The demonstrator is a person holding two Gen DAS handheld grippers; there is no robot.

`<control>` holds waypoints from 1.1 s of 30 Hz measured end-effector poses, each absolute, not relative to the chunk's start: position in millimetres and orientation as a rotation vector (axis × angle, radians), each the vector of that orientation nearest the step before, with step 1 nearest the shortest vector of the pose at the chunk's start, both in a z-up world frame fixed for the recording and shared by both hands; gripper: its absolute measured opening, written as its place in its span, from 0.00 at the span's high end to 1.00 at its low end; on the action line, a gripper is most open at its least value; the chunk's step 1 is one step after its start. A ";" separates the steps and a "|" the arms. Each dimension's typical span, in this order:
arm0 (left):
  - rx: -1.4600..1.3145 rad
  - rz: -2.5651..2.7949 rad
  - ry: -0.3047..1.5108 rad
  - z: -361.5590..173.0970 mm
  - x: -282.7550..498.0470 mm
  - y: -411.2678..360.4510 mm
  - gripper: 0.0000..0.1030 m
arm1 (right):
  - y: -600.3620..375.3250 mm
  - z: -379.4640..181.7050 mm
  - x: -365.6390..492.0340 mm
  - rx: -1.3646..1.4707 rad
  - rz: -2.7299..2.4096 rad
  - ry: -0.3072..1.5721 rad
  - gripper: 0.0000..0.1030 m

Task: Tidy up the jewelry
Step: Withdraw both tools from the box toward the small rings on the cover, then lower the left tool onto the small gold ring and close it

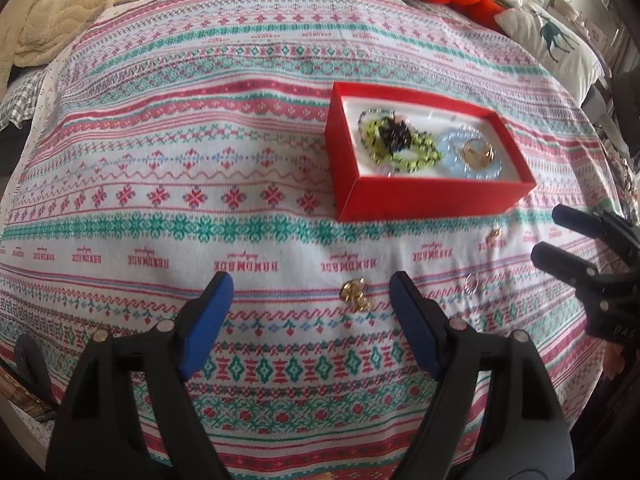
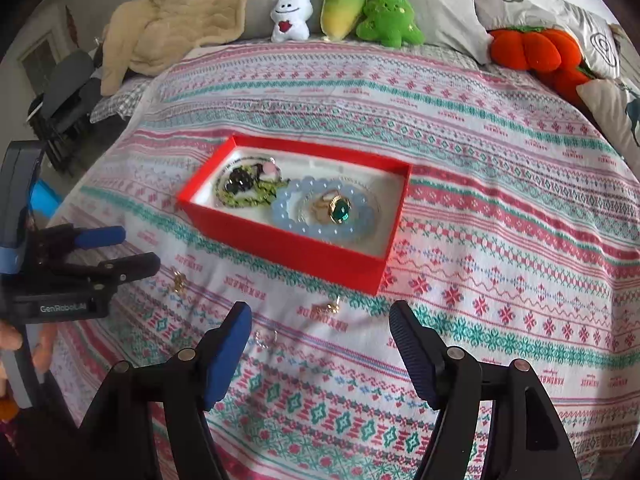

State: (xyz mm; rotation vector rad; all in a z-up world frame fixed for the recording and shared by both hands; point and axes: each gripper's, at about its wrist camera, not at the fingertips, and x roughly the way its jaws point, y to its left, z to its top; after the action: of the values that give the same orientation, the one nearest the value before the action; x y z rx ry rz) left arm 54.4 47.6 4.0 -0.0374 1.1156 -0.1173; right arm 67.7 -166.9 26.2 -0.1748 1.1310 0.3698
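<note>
1. One red box point(image 2: 280, 246).
2. Three loose pieces on the bed: gold charm point(image 1: 356, 294), gold stud point(image 1: 495, 234), silver ring point(image 1: 472, 282).
3. Two bead bracelets in the box: green point(image 1: 400, 148), pale blue point(image 2: 320, 216).
4. Four plush toys: white point(image 2: 291, 16), yellow point(image 2: 344, 4), green point(image 2: 389, 14), orange point(image 2: 536, 50).

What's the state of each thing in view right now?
Left gripper: open, empty.
Right gripper: open, empty.
Red box: lidless, holding bracelets and a green-stone ring.
Gold earrings: loose on the bedspread, between the left fingers.
Silver ring: loose on the bedspread.
Gold piece: loose, outside the box.
</note>
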 end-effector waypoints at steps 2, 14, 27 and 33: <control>-0.029 -0.117 1.126 -2.2 50.0 47.3 0.22 | -170.2 21.3 66.8 -0.182 0.356 1.145 0.29; 0.063 -0.165 1.134 -23.3 31.3 46.6 0.22 | -183.4 -4.7 55.1 -0.232 0.325 1.204 0.28; 0.107 -0.287 1.064 -17.8 29.8 29.3 0.32 | -181.4 -16.9 51.3 -0.272 0.327 1.237 0.28; 0.043 -0.321 1.030 -19.5 39.8 25.3 0.51 | -177.5 -18.1 48.3 -0.282 0.332 1.242 0.28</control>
State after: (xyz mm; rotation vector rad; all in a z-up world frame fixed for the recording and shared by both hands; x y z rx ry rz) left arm 39.8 25.3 -19.5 0.0431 1.0298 -0.3214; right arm 48.3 -177.5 -18.1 -0.2822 1.2420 0.3320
